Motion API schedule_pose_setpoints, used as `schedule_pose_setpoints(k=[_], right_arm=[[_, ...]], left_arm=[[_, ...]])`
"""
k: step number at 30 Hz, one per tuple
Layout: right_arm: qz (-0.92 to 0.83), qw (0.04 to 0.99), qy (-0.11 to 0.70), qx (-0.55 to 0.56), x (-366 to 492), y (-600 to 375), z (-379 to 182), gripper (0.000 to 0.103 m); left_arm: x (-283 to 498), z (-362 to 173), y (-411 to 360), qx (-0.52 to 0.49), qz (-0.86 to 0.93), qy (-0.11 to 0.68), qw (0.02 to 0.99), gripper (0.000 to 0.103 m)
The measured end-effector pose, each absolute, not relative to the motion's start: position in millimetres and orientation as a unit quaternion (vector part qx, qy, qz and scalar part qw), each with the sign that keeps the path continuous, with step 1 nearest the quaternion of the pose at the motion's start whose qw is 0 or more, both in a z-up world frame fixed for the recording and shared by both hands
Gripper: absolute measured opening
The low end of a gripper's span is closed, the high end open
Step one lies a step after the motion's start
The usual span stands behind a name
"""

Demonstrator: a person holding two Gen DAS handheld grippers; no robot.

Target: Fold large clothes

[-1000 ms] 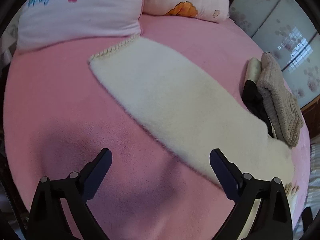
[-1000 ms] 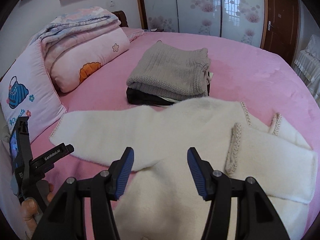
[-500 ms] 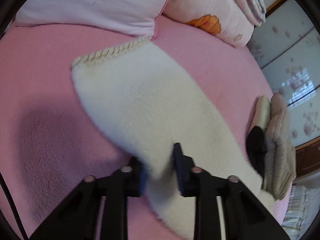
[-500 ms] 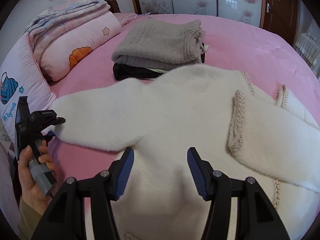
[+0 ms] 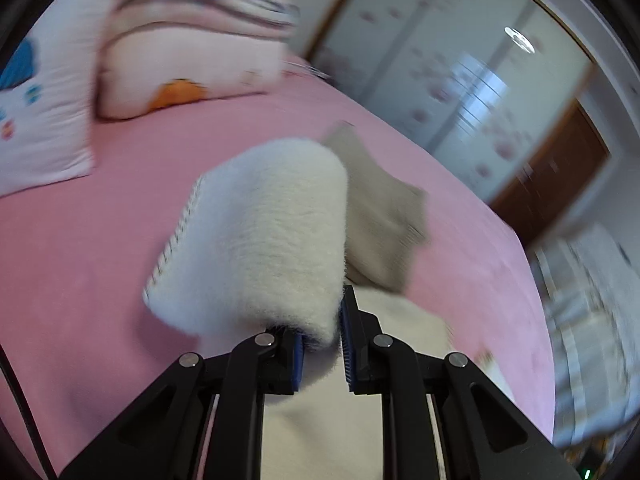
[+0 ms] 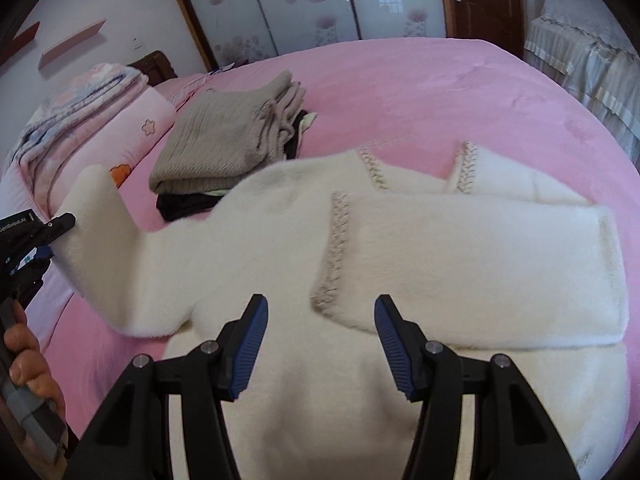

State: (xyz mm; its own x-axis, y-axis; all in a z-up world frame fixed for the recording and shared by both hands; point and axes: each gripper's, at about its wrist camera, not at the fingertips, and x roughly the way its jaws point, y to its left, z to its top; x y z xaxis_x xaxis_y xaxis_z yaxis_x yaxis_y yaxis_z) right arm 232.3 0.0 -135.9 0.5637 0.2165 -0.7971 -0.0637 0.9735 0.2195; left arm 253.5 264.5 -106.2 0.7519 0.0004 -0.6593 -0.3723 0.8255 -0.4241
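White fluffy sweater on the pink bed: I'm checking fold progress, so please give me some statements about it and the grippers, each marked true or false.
1. The left gripper is shut on the white sweater's sleeve. True.
2. The right gripper grips the sweater body. False: it is open above the white sweater.
3. The other sleeve lies folded across the body. True.
4. The grey knit lies spread out flat. False: it sits folded atop a stack.
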Motion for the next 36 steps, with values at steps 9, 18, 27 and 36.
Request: schedule_pose_setpoints(k=[9,18,27,36], right_arm=[[0.01,0.88,0.463,0.107,222.3,-84.0,-144.2,0.056],[0.004,0.868,0.481,0.12,215.6,-114.8,-158.4,0.056],[0.09,0.877,0.468,0.06,227.0,-52.0,-134.5,0.056],[0.177,0.865,0.458,-0.102,249.4,71.4,-136.4,0.063]], left_arm=[[283.7,-162.5,103.7,-0.171,-0.04,0.452,0.874,0.016],[255.8,-185.0,77.2,-0.15,-0.086,0.482,0.859,0.063],[205.1,-152.0,156.9,-0.179,-0.045,0.445,0.876,0.074],[198.8,-205.4,231.2,-0.171,0.07,0.501,0.846,0.074]])
